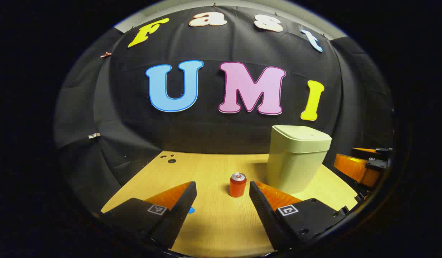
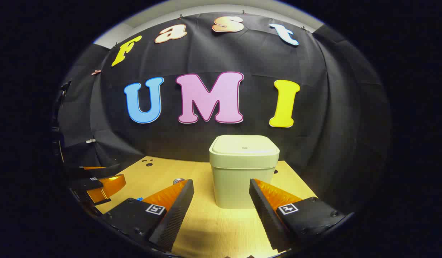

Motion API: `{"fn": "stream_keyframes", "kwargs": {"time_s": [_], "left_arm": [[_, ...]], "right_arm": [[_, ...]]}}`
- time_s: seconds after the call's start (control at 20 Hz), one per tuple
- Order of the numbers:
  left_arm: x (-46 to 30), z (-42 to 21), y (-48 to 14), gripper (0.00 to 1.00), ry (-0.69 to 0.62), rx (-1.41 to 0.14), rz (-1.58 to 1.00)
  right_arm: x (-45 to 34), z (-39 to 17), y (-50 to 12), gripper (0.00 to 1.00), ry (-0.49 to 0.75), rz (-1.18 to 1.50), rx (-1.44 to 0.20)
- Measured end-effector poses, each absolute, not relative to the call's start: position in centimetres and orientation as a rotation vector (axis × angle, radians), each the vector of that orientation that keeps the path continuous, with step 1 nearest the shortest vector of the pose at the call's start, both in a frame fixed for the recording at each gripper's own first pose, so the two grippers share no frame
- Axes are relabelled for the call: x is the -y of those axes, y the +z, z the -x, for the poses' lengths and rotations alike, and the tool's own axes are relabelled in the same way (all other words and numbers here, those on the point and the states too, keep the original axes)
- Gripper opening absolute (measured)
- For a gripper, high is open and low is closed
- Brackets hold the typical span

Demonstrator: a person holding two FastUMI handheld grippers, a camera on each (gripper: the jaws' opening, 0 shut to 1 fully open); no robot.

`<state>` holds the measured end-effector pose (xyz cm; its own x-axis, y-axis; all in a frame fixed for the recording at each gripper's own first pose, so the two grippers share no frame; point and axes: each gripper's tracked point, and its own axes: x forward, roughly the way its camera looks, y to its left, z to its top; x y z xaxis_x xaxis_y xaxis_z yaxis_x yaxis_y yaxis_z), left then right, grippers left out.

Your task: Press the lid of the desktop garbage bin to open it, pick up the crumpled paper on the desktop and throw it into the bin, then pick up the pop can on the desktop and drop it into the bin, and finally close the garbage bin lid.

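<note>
- Left gripper hangs just above the tabletop with its jaws spread and nothing between them; the can stands upright ahead, in line with the gap but beyond the fingertips.
- Right gripper is likewise spread and empty, facing the bin, which sits farther back on the tabletop toward its rear edge.
- In the left gripper view the bin stands just beside the can, toward the right rear corner, and the right gripper shows at the right edge.
- In the right gripper view the left gripper shows near the left edge, and the top of the can peeps out behind the right gripper's own finger.
- Lid lies flat and closed on the bin.
- No crumpled paper can be made out on the tabletop; whether it is inside the bin or merely hidden cannot be told.
- Judged from this, the can is clearly not yet binned. With the lid down, the lid press seems to be the next step, then the can, then the closing.
</note>
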<state>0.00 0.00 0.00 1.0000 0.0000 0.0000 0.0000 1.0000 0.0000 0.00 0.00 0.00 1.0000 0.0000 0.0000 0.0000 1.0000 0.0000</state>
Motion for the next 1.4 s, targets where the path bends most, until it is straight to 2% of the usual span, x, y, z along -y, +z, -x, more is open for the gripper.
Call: {"fn": "stream_keyframes", "kwargs": {"time_s": [1.4], "left_arm": [[-0.3,-1.8,-1.0,0.96,0.005,-0.013,-0.002]], "right_arm": [[-0.1,-1.3,-0.8,0.98,0.016,0.024,-0.036]]}}
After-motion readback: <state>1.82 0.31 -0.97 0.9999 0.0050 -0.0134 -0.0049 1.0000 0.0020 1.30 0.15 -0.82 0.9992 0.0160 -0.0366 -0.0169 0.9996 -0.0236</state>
